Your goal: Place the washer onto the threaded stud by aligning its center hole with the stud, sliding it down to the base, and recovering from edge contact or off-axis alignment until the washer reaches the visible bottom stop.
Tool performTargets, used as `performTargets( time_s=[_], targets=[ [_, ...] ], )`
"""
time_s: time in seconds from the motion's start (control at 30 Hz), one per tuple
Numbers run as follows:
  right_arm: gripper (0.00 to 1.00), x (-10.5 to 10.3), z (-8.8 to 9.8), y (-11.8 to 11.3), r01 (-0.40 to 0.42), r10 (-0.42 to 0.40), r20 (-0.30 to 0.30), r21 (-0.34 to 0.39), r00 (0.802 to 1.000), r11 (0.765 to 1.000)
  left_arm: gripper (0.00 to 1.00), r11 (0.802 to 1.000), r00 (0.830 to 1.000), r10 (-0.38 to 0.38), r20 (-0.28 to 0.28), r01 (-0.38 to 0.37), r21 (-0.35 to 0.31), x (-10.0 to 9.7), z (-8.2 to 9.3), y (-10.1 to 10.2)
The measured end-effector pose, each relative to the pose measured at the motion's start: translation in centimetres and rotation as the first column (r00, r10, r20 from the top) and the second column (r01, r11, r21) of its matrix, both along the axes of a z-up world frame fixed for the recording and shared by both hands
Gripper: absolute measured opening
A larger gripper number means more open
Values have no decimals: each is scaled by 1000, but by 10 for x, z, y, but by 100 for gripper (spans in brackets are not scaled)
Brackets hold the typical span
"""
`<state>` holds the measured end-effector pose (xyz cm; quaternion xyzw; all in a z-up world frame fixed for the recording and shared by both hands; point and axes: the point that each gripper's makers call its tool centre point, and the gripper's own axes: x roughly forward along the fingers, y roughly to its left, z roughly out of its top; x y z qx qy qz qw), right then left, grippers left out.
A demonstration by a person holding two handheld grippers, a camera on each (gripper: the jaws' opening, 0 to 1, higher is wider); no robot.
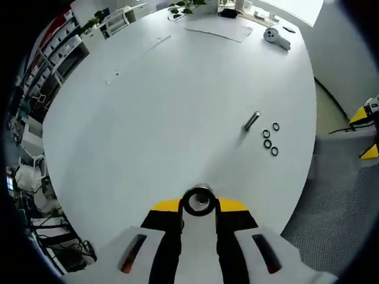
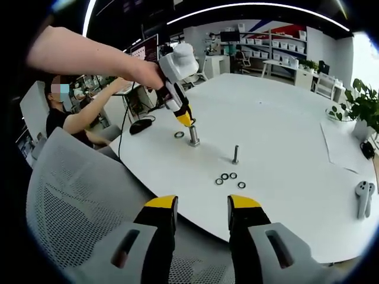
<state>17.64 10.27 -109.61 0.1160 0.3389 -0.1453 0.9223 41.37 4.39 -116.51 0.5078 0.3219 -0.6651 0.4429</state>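
Note:
A black washer [image 1: 187, 202] sits between the yellow tips of my left gripper [image 1: 198, 205], which is shut on it right over the metal top of a threaded stud [image 1: 202, 199]. In the right gripper view a person's hand holds that left gripper [image 2: 185, 120] just above the thick upright stud [image 2: 193, 137], and a loose washer [image 2: 179, 135] lies beside the stud's base. A thinner stud [image 2: 235, 155] [image 1: 251, 120] stands further along with several spare washers [image 2: 228, 178] [image 1: 269, 139] near it. My right gripper [image 2: 201, 206] hangs open off the table's edge.
The round white table [image 1: 177, 106] carries a paper sheet [image 1: 219, 26] and a white controller [image 1: 277, 36] at the far side. A grey mesh chair [image 2: 71, 195] stands under my right gripper. A seated person [image 2: 65, 118] is beyond the table edge.

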Motion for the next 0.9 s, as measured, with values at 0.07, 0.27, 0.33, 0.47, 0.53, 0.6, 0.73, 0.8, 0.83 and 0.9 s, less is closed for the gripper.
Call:
performTargets(
  time_s=[0.07, 0.27, 0.33, 0.47, 0.53, 0.6, 0.73, 0.8, 0.83, 0.9],
  targets=[
    [36, 0, 0, 0, 0, 0, 1, -1, 1000, 1000, 19, 1000, 1000, -20, 5, 20, 7, 1, -4, -1],
    [36, -1, 0, 0, 3, -3, -2, -2, 1000, 1000, 19, 998, 997, -66, 32, 65, 27, 5, -10, 0],
    [36, -1, 0, -1, 7, -7, -1, -2, 1000, 1000, 19, 997, 997, -73, 33, 72, 33, 4, -10, -1],
    [36, -1, 0, -2, 9, -9, -1, -3, 1000, 1000, 19, 994, 993, -102, 54, 100, 45, 0, -14, 1],
    [36, -2, 0, -2, 9, -9, -1, -2, 1000, 1000, 19, 993, 992, -112, 57, 110, 51, -3, -14, 2],
    [36, -1, 0, -2, 11, -11, -3, -2, 1000, 1000, 19, 990, 990, -128, 64, 125, 58, 0, -19, 2],
    [36, -2, 0, -1, 9, -9, -6, -3, 1000, 1000, 19, 990, 990, -126, 67, 122, 72, 4, -30, -2],
    [36, -2, 0, -1, 9, -9, -7, -3, 1000, 1000, 19, 990, 990, -121, 68, 116, 80, 4, -36, -3],
    [36, -2, 0, -1, 9, -9, -10, -3, 1000, 1000, 19, 990, 991, -118, 68, 112, 84, 4, -38, -3],
    [36, -2, -1, -1, 8, -8, -13, -4, 1000, 1000, 19, 990, 991, -112, 68, 105, 92, 2, -47, -2]
  ],
)
